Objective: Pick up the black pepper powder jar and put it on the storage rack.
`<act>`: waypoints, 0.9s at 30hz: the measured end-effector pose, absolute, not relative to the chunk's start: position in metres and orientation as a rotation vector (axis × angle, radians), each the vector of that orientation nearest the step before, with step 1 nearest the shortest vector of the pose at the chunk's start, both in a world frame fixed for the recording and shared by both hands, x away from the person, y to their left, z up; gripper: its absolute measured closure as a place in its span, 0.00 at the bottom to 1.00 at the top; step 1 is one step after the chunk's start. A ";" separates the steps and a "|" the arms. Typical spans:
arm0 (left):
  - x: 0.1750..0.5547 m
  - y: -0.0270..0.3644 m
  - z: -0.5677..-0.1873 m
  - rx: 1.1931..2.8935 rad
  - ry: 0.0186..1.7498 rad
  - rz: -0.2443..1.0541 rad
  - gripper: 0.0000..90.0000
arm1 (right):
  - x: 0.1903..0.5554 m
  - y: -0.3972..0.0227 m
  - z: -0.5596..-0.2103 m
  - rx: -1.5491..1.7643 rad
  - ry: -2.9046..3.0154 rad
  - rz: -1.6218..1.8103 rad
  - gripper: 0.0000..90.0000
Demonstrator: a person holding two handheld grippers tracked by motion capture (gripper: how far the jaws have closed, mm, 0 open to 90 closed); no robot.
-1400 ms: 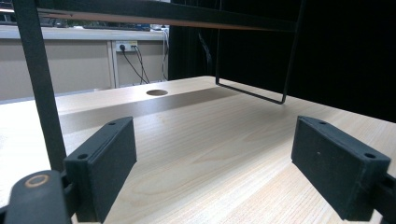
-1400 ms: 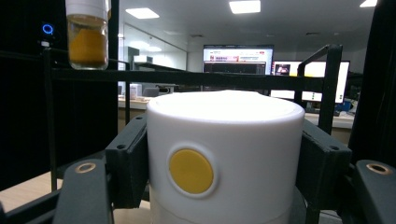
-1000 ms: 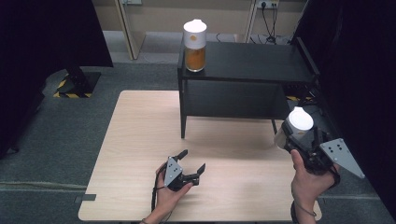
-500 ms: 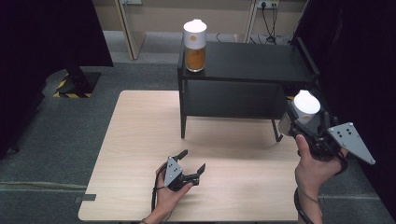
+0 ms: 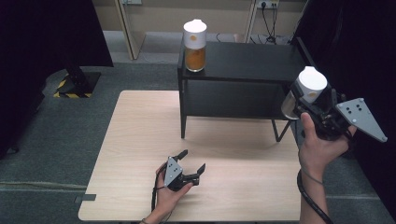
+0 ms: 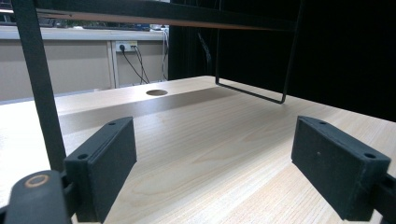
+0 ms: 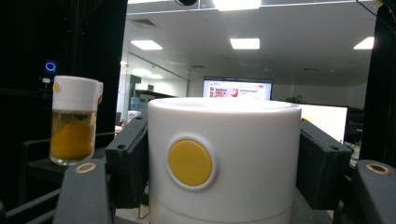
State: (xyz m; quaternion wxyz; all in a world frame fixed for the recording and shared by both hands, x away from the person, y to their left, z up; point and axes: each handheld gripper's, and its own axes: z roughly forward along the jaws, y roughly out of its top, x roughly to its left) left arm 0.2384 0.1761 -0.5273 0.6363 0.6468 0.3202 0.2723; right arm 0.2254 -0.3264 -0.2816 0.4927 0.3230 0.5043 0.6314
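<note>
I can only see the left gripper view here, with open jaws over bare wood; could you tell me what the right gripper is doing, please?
Observer: The right gripper is shut on a white-lidded jar, held in the air beside the right end of the black shelf.
Operator: Thank you. Is anything standing on that shelf?
Observer: Yes, a second jar, white-lidded with orange contents, stands at the left end of its top.
Operator: And where does my left gripper sit?
Observer: The left gripper rests on the wooden table, in front of the shelf, holding nothing.
</note>
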 end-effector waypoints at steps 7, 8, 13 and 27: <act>0.239 0.176 -0.527 1.477 0.732 0.620 0.15 | 0.237 -0.325 -0.264 0.782 1.204 1.544 0.34; 0.239 0.176 -0.527 1.477 0.732 0.620 0.15 | 0.238 -0.325 -0.262 0.782 1.202 1.546 0.34; 0.239 0.176 -0.527 1.479 0.731 0.620 0.15 | 0.248 -0.326 -0.253 0.799 1.196 1.548 0.34; 0.239 0.177 -0.527 1.482 0.731 0.617 0.15 | 0.275 -0.322 -0.236 0.844 1.191 1.545 0.34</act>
